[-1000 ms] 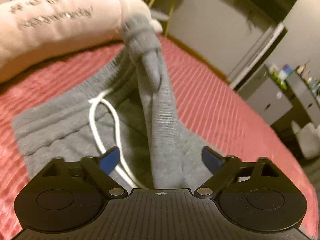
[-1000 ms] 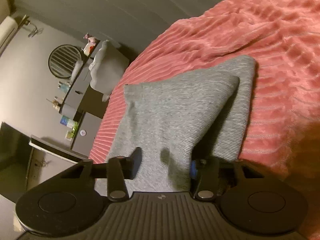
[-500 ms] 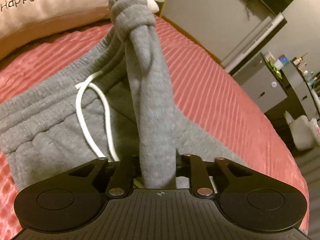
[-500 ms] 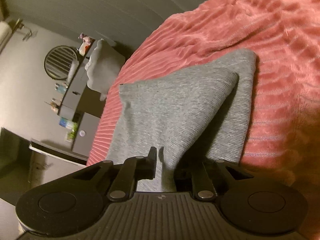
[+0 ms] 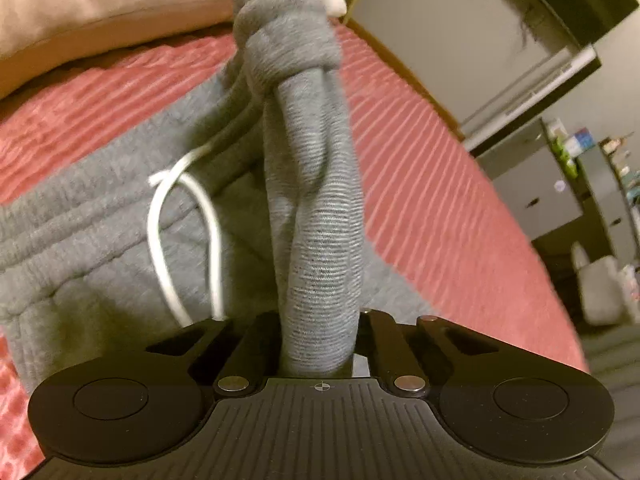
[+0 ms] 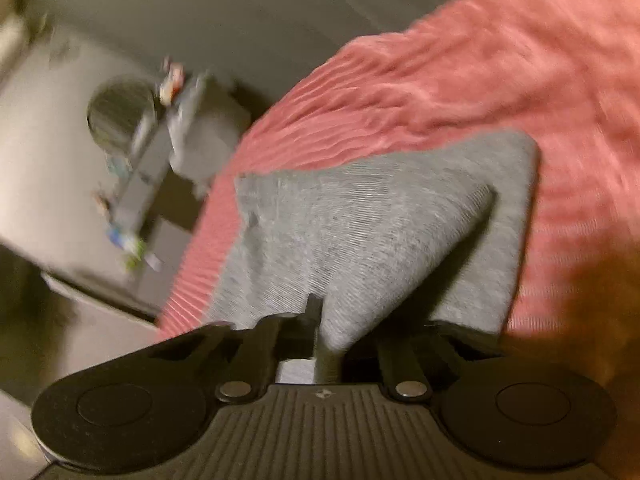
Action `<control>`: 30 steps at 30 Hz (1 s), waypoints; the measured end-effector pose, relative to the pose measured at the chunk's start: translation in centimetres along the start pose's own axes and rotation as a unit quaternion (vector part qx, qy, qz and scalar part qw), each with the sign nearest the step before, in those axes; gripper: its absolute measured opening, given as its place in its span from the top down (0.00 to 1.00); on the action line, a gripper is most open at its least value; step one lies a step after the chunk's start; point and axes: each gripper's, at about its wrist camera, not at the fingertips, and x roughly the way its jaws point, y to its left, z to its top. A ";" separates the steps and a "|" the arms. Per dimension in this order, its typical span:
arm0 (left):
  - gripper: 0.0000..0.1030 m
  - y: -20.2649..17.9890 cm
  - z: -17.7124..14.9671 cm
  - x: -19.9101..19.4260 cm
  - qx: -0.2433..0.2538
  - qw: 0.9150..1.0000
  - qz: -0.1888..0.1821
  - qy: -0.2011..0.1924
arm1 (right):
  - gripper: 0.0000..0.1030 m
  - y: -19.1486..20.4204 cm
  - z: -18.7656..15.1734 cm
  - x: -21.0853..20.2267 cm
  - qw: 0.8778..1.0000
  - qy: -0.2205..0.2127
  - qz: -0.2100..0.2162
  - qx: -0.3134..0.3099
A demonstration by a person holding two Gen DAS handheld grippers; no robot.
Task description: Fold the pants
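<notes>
**Both ends pinched, fold barely begun**

Your grey pants (image 5: 80, 240) lie on the red bedspread (image 5: 420, 184), waistband and white drawstring (image 5: 184, 216) towards the pillow (image 5: 100, 4). Nothing reads as a finished fold: one bunched ridge of cloth rises from your left gripper (image 5: 318, 344), while at the other end a leg section (image 6: 360, 232) lies doubled over itself, loose and uneven. I judge almost all the folding is ahead of you.

Your left jaws are clamped on that rolled ridge. Your right gripper (image 6: 330, 344) has its jaws drawn in on a thin pinch of the leg fabric; that view is blurred, so how firm the hold is cannot be told.
</notes>
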 end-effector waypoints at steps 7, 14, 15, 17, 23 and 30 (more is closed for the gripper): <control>0.93 0.2 2.1 -9.2 -0.062 0.970 -0.212 -0.098 | 0.95 5.8 6.1 -3.8 0.979 -0.030 0.197 0.028; 0.92 8.2 -3.6 -7.0 -0.042 0.994 -0.096 -0.030 | 0.95 -0.4 6.2 -6.2 0.979 -0.065 0.192 0.000; 0.92 9.2 -4.6 -5.5 -0.047 0.996 -0.071 -0.004 | 0.95 -1.9 5.4 -5.2 0.990 -0.051 0.132 -0.018; 0.91 10.2 -6.2 -3.6 -0.037 0.999 -0.033 0.011 | 0.95 -4.2 3.7 -2.8 0.999 -0.009 0.017 -0.042; 0.91 7.1 -4.7 -3.7 -0.009 1.000 -0.016 -0.013 | 0.95 -3.2 3.4 -2.0 0.999 0.000 -0.017 -0.049; 0.90 4.7 -4.1 -6.3 0.016 0.992 -0.079 -0.097 | 0.95 2.0 4.8 -5.1 0.988 -0.085 0.076 -0.103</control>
